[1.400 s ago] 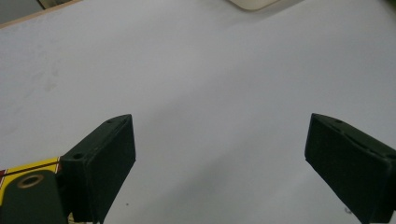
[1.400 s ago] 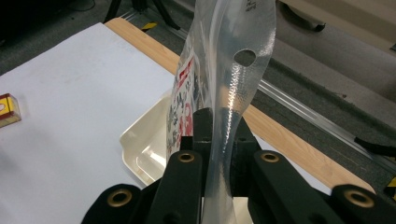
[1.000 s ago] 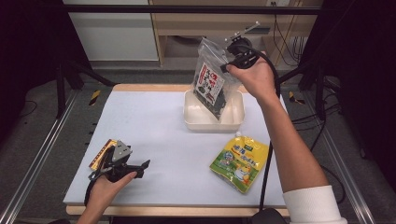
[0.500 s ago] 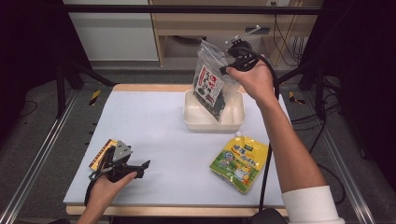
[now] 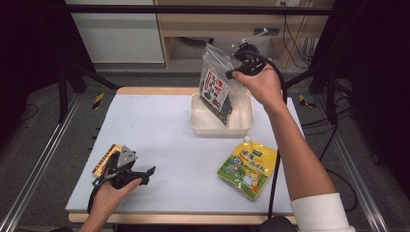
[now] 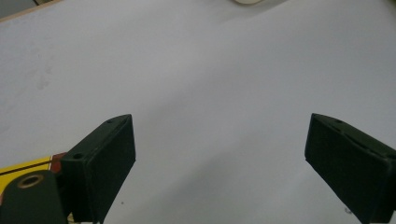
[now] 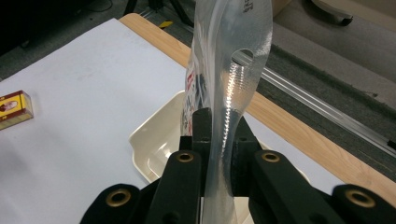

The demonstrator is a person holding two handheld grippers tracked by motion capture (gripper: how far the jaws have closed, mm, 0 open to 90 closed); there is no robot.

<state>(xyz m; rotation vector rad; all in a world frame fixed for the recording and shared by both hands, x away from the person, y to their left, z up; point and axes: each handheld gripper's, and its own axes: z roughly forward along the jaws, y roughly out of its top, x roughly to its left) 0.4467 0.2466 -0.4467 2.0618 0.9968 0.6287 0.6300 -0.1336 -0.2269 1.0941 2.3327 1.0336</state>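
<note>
A clear plastic bag with a red and white label and dark contents hangs over the cream tray at the table's far side, its lower end inside the tray. My right gripper is shut on the bag's upper edge. In the right gripper view the jaws pinch the clear bag above the tray. My left gripper rests open at the near left of the table, nothing between its jaws. A yellow and red box lies just left of it.
A yellow and green pouch lies flat on the table's near right, in front of the tray. The white table has a wooden far edge. Metal rails run along both sides. The small box sits far left in the right gripper view.
The right gripper has shifted slightly with the bag, which stays over the tray. The left gripper has not moved.
</note>
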